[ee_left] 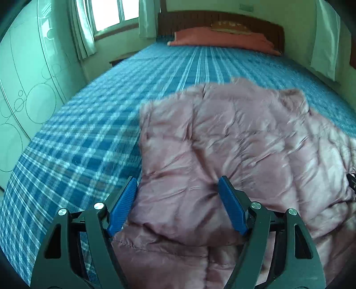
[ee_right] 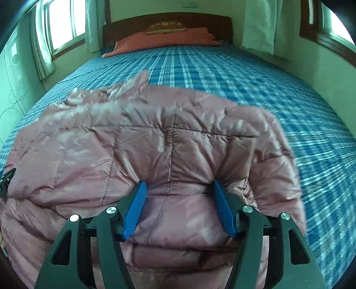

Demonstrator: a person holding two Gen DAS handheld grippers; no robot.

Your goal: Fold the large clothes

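Observation:
A large pink quilted puffer jacket point(ee_left: 233, 144) lies on the blue plaid bed point(ee_left: 89, 133), folded over itself with a fur-trimmed edge at its far side. My left gripper point(ee_left: 178, 184) is open, its blue fingers point(ee_left: 124, 206) standing on either side of a bulge at the jacket's left near edge. In the right wrist view the jacket point(ee_right: 144, 151) fills the lower middle of the bed point(ee_right: 267, 89). My right gripper point(ee_right: 178, 186) is open, its fingers point(ee_right: 224, 209) straddling a puffed fold at the jacket's right near part. Neither pinches the cloth.
An orange pillow point(ee_left: 222, 40) with a small patterned cushion lies by the dark wooden headboard point(ee_left: 222, 20). A pale wardrobe point(ee_left: 26, 77) stands left of the bed. Curtained windows point(ee_right: 64, 24) are behind. The other gripper's tip point(ee_right: 5, 180) shows at the left edge.

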